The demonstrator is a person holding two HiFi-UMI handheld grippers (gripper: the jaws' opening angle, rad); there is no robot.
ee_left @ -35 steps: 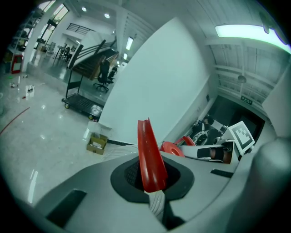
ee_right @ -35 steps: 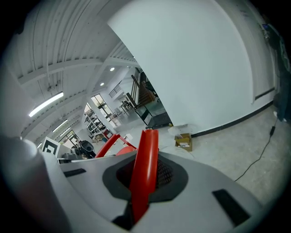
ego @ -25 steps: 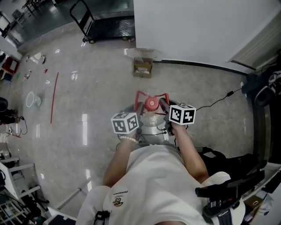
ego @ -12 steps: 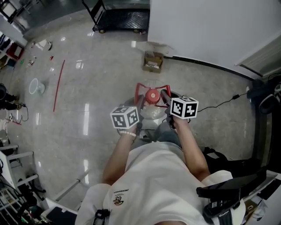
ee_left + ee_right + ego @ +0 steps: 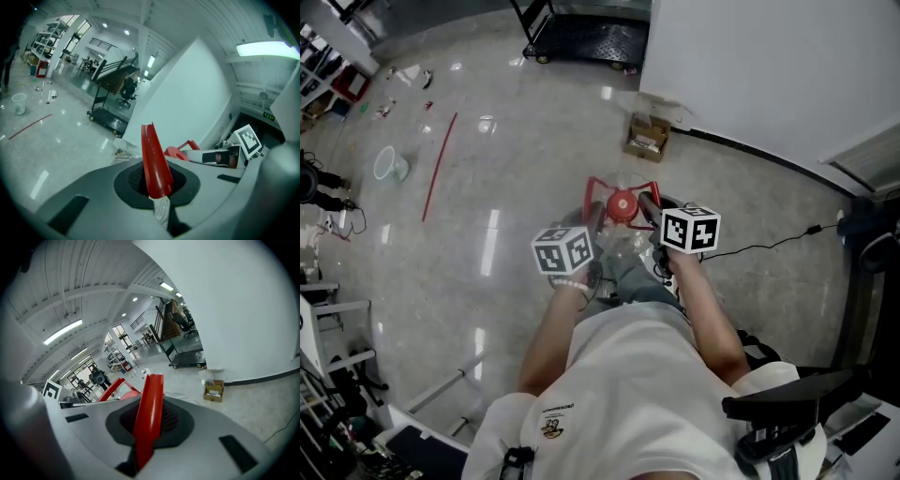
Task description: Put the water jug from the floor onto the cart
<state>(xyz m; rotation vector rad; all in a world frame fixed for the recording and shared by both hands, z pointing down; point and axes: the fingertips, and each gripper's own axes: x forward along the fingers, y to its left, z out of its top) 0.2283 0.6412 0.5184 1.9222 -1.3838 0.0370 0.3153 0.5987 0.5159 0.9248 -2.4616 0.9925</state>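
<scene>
The clear water jug (image 5: 624,244) with its red cap (image 5: 622,204) hangs above the floor in front of the person. Its red handle (image 5: 602,183) is gripped from both sides. My left gripper (image 5: 594,216) is shut on the handle's left bar (image 5: 153,164), and my right gripper (image 5: 648,202) is shut on the right bar (image 5: 149,413). The black platform cart (image 5: 586,36) stands ahead by the white wall, and shows in the left gripper view (image 5: 107,120) and the right gripper view (image 5: 187,357) too.
An open cardboard box (image 5: 648,138) lies on the floor by the wall between me and the cart. A red rod (image 5: 439,166) and a white bucket (image 5: 388,163) lie to the left. A black cable (image 5: 769,246) trails at the right.
Both grippers and the hanging jug have been carried forward across the floor. The cart and the cardboard box have shifted rightward in the head view. Both grips are unchanged.
</scene>
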